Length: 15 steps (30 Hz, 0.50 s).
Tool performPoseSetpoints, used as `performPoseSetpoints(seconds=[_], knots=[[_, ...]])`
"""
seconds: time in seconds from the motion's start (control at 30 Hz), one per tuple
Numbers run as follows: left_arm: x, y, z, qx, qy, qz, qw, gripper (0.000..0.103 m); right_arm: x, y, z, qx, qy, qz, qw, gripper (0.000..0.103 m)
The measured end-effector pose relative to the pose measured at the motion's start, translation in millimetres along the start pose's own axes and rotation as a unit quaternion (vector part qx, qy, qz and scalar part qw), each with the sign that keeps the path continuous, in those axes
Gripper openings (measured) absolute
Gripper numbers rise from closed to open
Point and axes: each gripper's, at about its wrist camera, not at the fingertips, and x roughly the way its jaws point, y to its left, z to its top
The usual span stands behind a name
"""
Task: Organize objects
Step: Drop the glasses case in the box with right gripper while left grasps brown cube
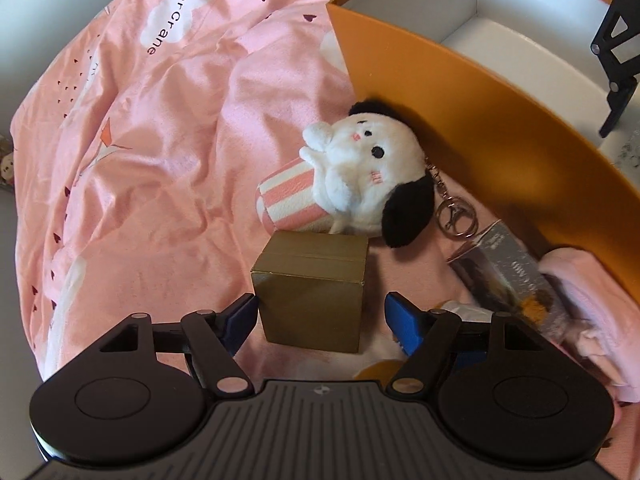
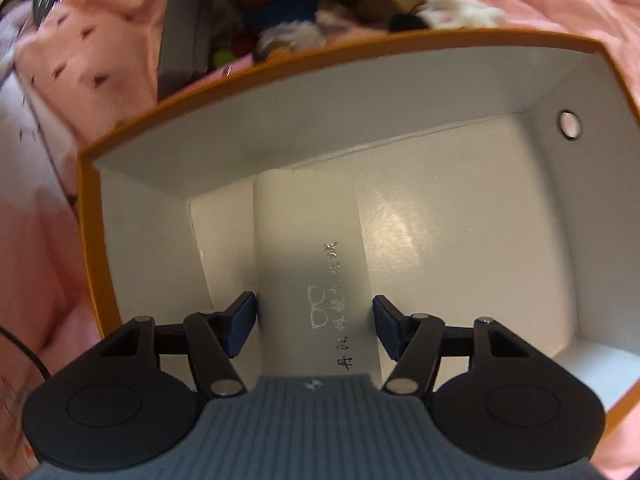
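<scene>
A small gold cardboard box (image 1: 312, 280) stands on the pink sheet between the fingers of my left gripper (image 1: 320, 306). The gripper is open: its left pad is at the box's edge and its right pad stands clear of it. Just beyond lies a white plush dog (image 1: 368, 168) with black ears and a key ring (image 1: 456, 216). My right gripper (image 2: 315, 320) points down into the orange storage box (image 2: 320, 56). It is shut on a flat white glasses case (image 2: 308, 240) with silver print, low over the box's white floor.
The orange box's wall (image 1: 460, 92) curves along the right of the left wrist view. A silver carton (image 1: 504, 272) and a pink cloth (image 1: 592, 292) lie against it. The pink bedsheet (image 1: 160, 140) spreads to the left. Beyond the box sit a grey case (image 2: 184, 36) and blurred clutter.
</scene>
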Motion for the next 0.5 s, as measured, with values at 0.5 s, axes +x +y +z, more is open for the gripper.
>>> performPoseSetpoints(seconds=[0.5], knots=[[8, 5, -4, 0.016, -0.025, -0.003, 0.9996, 0.083, 26, 0, 2, -0.057, 0.118, 0.066, 0.989, 0.064]])
